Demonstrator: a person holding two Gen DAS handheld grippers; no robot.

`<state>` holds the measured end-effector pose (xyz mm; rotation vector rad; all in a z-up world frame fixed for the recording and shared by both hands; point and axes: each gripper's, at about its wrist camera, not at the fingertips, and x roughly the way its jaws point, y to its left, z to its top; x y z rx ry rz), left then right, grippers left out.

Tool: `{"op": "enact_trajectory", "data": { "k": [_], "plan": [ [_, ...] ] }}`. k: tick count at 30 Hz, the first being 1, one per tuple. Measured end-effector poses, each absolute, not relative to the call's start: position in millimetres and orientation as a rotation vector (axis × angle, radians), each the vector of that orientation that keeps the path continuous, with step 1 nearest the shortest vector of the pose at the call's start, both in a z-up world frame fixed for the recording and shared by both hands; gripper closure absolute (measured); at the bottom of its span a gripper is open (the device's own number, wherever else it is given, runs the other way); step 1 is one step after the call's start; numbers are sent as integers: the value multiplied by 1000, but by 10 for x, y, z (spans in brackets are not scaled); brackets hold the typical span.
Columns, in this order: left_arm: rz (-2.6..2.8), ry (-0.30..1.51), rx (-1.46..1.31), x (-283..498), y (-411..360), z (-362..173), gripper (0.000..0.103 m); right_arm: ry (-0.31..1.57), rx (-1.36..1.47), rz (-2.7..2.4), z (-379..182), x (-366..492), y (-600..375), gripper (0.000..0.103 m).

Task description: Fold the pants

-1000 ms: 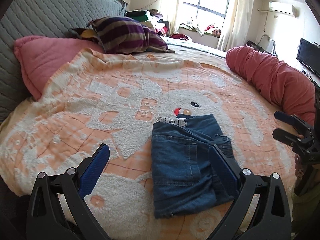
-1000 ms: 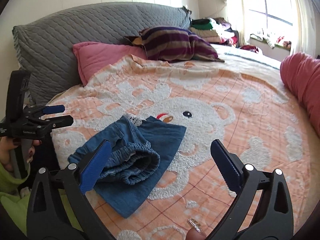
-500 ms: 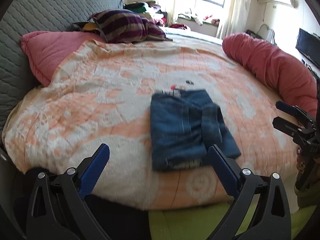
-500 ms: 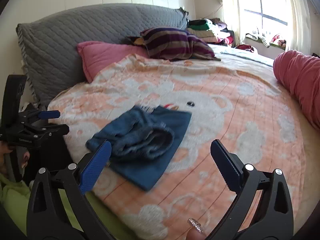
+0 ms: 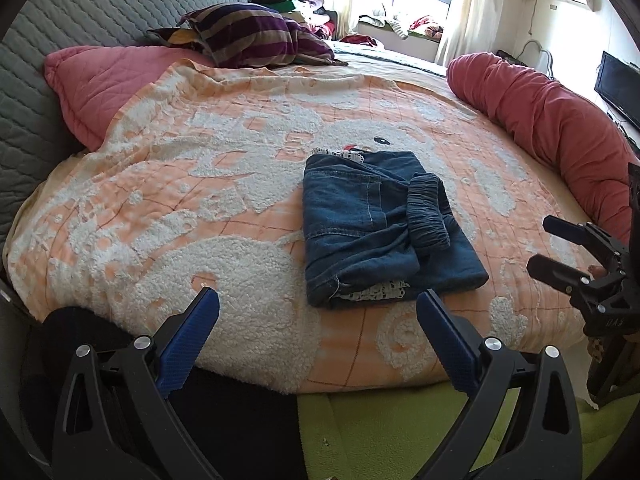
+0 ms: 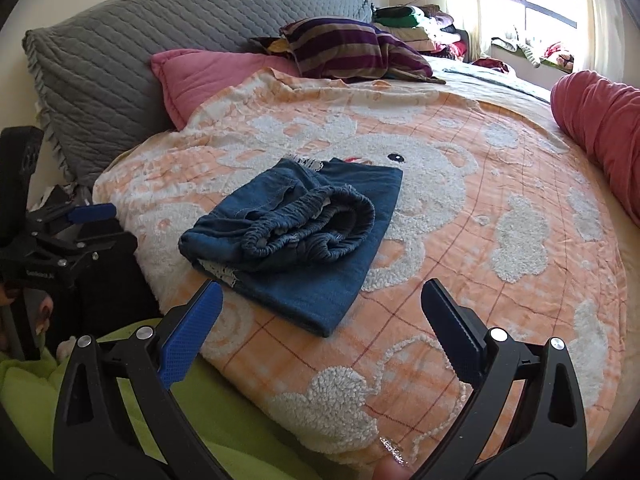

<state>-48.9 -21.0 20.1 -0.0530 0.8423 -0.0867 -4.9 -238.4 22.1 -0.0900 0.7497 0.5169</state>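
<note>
The blue denim pants (image 5: 376,228) lie folded in a compact bundle on the orange and white blanket (image 5: 200,184), elastic waistband on top, white lace trim at two ends. They also show in the right wrist view (image 6: 296,232). My left gripper (image 5: 318,320) is open and empty, held off the bed's near edge, short of the pants. My right gripper (image 6: 320,312) is open and empty, also back from the pants. Each gripper shows in the other's view: the right gripper (image 5: 560,248) at the right edge, the left gripper (image 6: 76,224) at the left edge.
A pink pillow (image 5: 108,80), a striped pillow (image 5: 256,40) and a grey quilted headboard (image 5: 48,40) stand at the far side. A long red bolster (image 5: 552,120) lines the right. Green cloth (image 5: 400,432) lies below the bed edge. A TV (image 5: 618,88) is at far right.
Both grippers have pulled back from the pants toward the bed's near edge. The pants lie still and now look farther away. The bed edge and green cloth have come into view.
</note>
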Motion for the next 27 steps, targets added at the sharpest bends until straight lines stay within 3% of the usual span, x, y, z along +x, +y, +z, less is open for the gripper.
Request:
{"op": "enact_trajectory", "data": {
  "k": [27],
  "plan": [
    [-75,847,-45,-498,-214,182,4,760,-81,522,233,-84,-2347,9]
  ]
}}
